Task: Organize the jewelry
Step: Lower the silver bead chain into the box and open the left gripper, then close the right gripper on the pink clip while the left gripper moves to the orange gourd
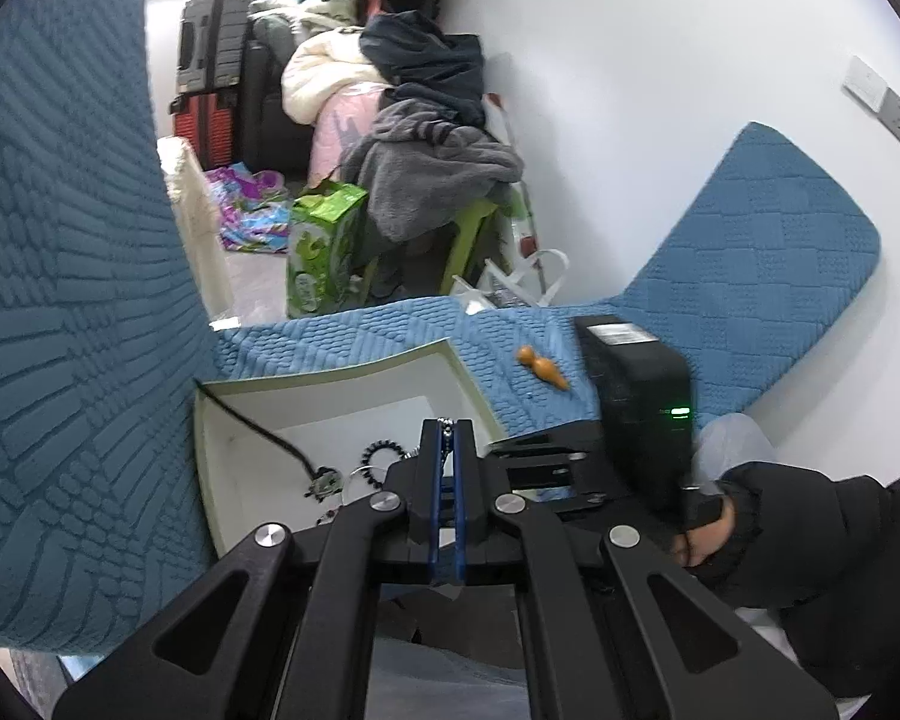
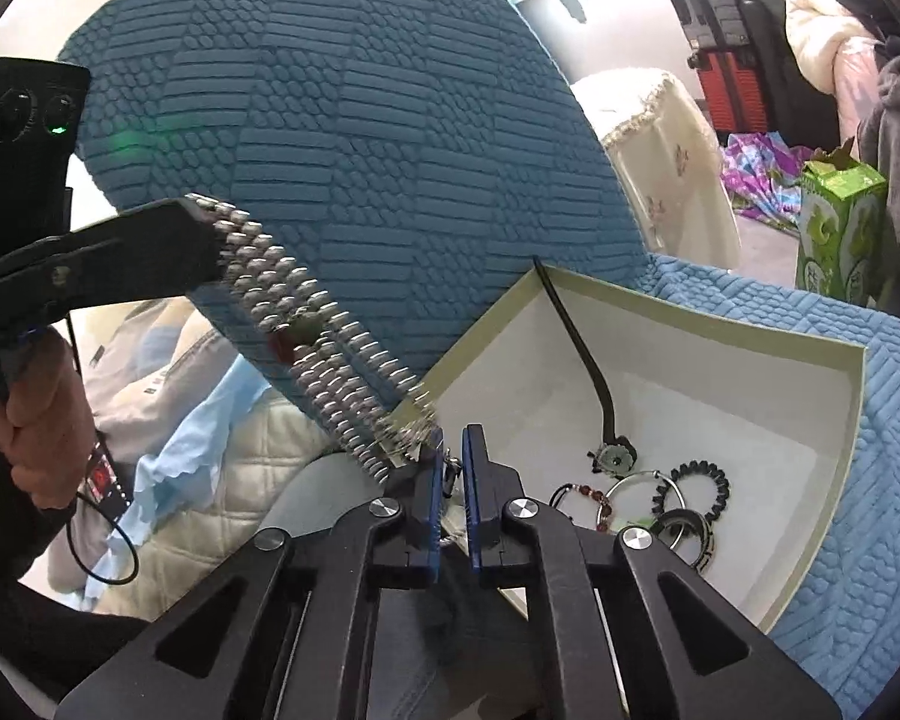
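A wide silver link bracelet (image 2: 306, 324) hangs stretched between the two grippers: the left gripper (image 2: 210, 234) is clamped on its upper end, the right gripper (image 2: 452, 456) has pinched its clasp end, above the near edge of the white box (image 2: 810, 348) of bangles.

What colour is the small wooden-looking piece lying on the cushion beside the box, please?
The small piece is orange-brown, best seen in the left wrist view.
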The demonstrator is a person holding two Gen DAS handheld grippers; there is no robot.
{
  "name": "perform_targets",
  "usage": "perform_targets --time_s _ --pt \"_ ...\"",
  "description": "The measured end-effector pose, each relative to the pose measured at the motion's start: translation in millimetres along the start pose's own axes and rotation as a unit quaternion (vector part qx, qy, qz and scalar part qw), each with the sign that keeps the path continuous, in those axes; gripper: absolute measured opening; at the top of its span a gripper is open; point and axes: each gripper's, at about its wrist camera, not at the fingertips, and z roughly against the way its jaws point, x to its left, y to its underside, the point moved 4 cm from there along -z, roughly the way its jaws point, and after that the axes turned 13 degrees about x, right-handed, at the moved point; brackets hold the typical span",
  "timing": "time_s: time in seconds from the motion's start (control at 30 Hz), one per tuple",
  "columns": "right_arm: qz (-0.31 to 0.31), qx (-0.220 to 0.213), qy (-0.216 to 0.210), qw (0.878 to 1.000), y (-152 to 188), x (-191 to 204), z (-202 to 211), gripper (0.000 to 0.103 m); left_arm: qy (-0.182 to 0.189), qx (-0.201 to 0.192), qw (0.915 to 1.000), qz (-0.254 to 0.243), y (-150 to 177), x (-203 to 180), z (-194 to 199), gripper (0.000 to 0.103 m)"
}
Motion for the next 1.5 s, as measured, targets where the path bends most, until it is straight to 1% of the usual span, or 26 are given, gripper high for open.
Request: perform_targets --time_s 0.1,0.23,0.33,0.43,0.67,0.77,0.87,0.97,1.07,1.13,1.2,1.27,1.33,1.4,1.5 --pt "-0.003 -0.006 0.025 1.000 -1.3 -0.1 7.1 0.003 -0.005 0.010 0.9999 0.008 4.5 6.4 -7.3 0.003" --pt "-0.021 -0.029 0.036 0.999 -5.1 -5.0 20.3 0.003 -0.001 0.017 0.9998 0.014 10.9 9.3 -14.4 0.003" --pt "-0.035 -0.034 0.045 0.998 -9.0 -9.6 27.2 0.003 -0.012 0.021 0.9995 0.018 14.9 13.6 -20.1 0.003" --pt "-0.050 -0.036 0.036 0.997 -12.7 -13.7 33.6 0.003 -0.021 0.032 0.9987 0.034 17.6 21.8 -29.6 0.003" --pt "-0.071 -0.062 -0.016 0.995 -20.3 -12.5 54.5 0.003 -0.017 0.045 0.9978 0.045 23.4 28.0 -49.7 0.003" --pt "-0.076 -0.064 -0.012 0.995 -21.2 -15.8 58.1 0.003 -0.008 0.042 0.9978 0.050 24.1 29.2 -51.7 0.003" --pt "-0.091 -0.069 -0.020 0.993 -20.8 -22.9 60.0 0.003 -0.007 0.043 0.9979 0.048 25.2 29.7 -51.2 0.003" --pt "-0.102 -0.067 -0.009 0.993 -20.6 -30.4 58.9 0.003 -0.005 0.050 0.9979 0.041 24.2 29.6 -56.7 0.003" --pt "-0.108 -0.054 0.013 0.993 -15.8 -37.6 52.4 0.003 -0.003 0.051 0.9975 0.049 22.3 32.1 -64.9 0.003" --pt "-0.117 -0.041 0.032 0.992 -10.5 -45.0 43.5 0.003 -0.009 0.048 0.9973 0.055 21.2 34.3 -70.6 0.003" --pt "-0.125 -0.028 0.050 0.990 -3.2 -51.5 34.7 0.003 -0.007 0.044 0.9964 0.072 21.0 37.0 -78.1 0.003" --pt "-0.124 -0.009 0.083 0.989 4.4 -55.7 25.2 0.003 -0.009 0.039 0.9953 0.088 22.9 39.5 -84.6 0.003" --pt "-0.116 0.013 0.128 0.985 12.2 -58.3 14.0 0.003 -0.017 0.039 0.9931 0.109 25.4 43.5 -92.9 0.003" --pt "-0.109 0.026 0.163 0.980 18.7 -58.8 6.5 0.003 -0.020 0.038 0.9904 0.131 28.4 47.0 -100.8 0.003" --pt "-0.106 0.031 0.189 0.976 25.4 -59.4 3.7 0.003 -0.026 0.035 0.9885 0.145 31.8 48.5 -106.7 0.003"
